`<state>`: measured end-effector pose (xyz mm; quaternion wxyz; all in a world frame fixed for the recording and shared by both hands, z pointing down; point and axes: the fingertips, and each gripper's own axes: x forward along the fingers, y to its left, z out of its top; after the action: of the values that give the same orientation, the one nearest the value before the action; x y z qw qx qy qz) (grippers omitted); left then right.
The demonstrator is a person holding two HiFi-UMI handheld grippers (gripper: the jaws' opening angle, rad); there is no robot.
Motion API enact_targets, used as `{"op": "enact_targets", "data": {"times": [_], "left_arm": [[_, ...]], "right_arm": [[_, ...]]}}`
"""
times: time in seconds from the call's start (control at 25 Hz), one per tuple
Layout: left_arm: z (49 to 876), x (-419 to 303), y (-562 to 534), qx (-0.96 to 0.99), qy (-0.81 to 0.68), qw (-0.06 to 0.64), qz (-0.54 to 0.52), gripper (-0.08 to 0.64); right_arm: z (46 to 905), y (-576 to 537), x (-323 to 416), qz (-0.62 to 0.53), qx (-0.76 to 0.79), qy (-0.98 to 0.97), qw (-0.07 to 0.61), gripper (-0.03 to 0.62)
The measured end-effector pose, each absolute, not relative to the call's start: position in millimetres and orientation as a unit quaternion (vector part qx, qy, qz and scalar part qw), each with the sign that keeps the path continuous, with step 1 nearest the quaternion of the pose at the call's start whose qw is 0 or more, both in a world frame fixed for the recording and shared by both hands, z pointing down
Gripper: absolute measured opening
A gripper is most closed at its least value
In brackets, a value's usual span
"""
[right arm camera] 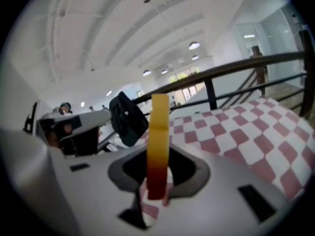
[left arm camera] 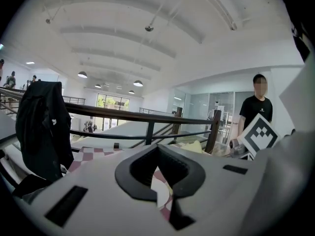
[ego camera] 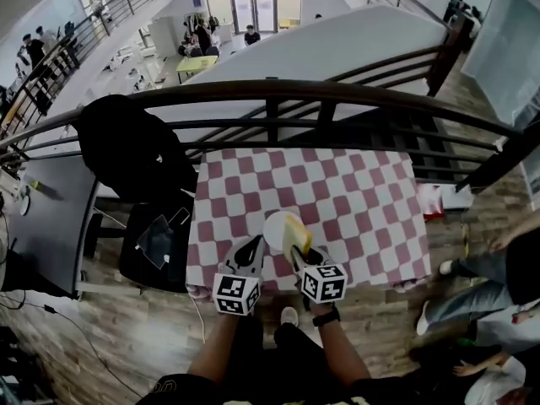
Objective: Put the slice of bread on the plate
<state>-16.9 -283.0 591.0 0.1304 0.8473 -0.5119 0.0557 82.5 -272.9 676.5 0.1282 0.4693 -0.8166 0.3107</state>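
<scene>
Slice of bread (right arm camera: 159, 146): where is it now?

In the right gripper (right arm camera: 157, 196). The jaws are closed most of the way and pinch its brown crust end, one pad on each flat face. It stands on edge and sticks out in front of them.

And the plate (ego camera: 272, 224)?

White, on the checked tablecloth (ego camera: 363, 201), near the cloth's front edge. From the head view the slice overlaps the plate's right side. Whether it touches the plate, I cannot tell.

The left gripper (left arm camera: 165, 194)?

Empty. Its jaws stand only a narrow slit apart, and through the slit I see plate and cloth, nothing held. It sits just beside the right one, at the plate's near left.

How will the slice handle?

Light, I'd judge, and stiffer than it sounds, since it juts out of the jaws without sagging. It's thin, so a pinch across the flat faces near one end suits it. Gripped by the edges, it could twist out. If it is soft crumb, a hard squeeze would dent it.

So what is left?

My guess is to tip it flat over the plate's middle, low, then part the jaws. Dropped on edge, it may topple off the rim.
</scene>
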Motion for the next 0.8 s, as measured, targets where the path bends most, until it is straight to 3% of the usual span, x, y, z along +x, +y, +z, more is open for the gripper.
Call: {"op": "enact_targets", "data": {"times": [0.48, 0.8], "left_arm": [[671, -46, -306, 0.840, -0.494, 0.205, 0.097, 0.017], [689, -64, -312, 0.832, -0.496, 0.224, 0.111, 0.017]], "right_arm": [[798, -328, 39, 0.477, 0.408, -0.761, 0.166, 0.101], [832, -359, 57, 0.420, 0.445, -0.738, 0.285, 0.130]]}}
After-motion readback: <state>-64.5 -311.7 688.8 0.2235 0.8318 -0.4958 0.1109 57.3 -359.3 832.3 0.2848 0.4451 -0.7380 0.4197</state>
